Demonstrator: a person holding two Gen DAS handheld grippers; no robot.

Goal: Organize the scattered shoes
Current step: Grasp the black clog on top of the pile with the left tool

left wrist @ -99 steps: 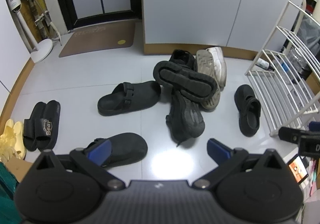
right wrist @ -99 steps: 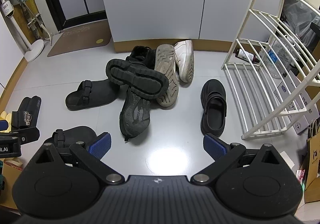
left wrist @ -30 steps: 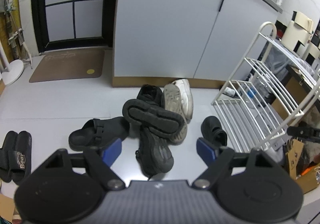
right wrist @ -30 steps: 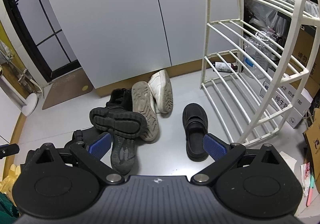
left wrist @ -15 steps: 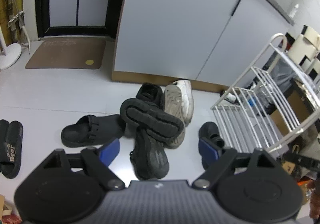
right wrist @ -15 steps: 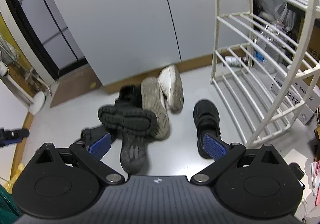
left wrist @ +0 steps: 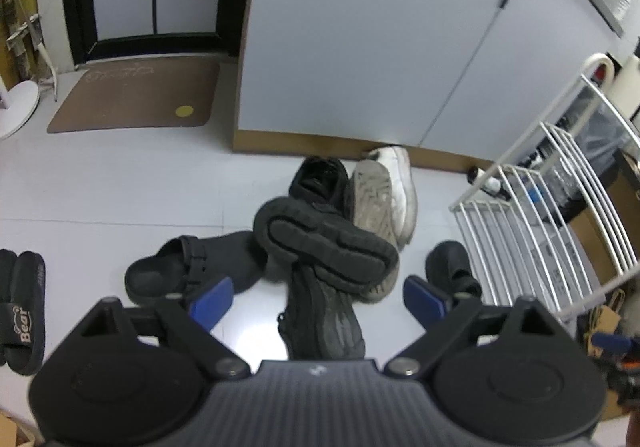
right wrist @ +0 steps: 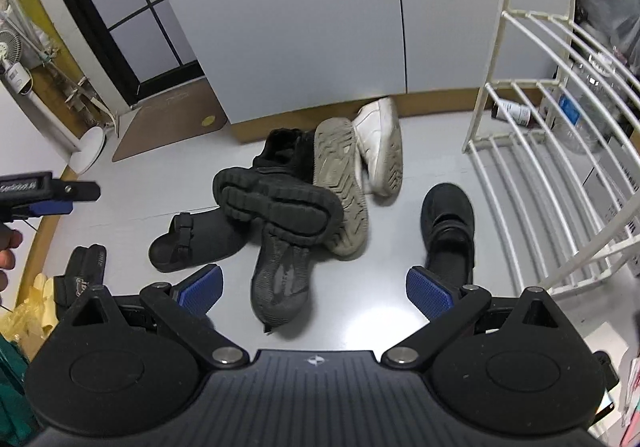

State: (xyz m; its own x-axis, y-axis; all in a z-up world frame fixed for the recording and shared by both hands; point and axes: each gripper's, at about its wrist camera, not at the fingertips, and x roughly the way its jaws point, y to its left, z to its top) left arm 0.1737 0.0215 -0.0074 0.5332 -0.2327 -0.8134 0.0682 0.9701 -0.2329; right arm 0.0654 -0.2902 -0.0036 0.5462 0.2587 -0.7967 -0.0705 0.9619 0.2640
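Observation:
A heap of shoes lies on the floor by the cabinet: a black sneaker sole-up [left wrist: 326, 243] [right wrist: 278, 207] across another black sneaker [left wrist: 324, 321] [right wrist: 282, 279], a black boot [left wrist: 320, 177] behind, and two white sneakers [left wrist: 384, 199] [right wrist: 378, 145]. A black clog [left wrist: 192, 271] [right wrist: 196, 241] lies left of the heap, a black strap shoe [left wrist: 452, 271] [right wrist: 448, 227] right of it. My left gripper [left wrist: 318, 301] and right gripper [right wrist: 314, 287] both hang open above the floor, holding nothing.
A white wire shoe rack [left wrist: 560, 207] [right wrist: 560, 127] stands at the right. Black slides [left wrist: 22, 311] [right wrist: 82, 275] lie at the far left, yellow slippers [right wrist: 36, 303] beside them. A brown doormat [left wrist: 136, 97] lies by the door. The left gripper's body [right wrist: 44, 193] shows in the right wrist view.
Both cameras have tilted down and come closer to the heap, so the shoes look larger. No shoe has moved and both grippers stay open.

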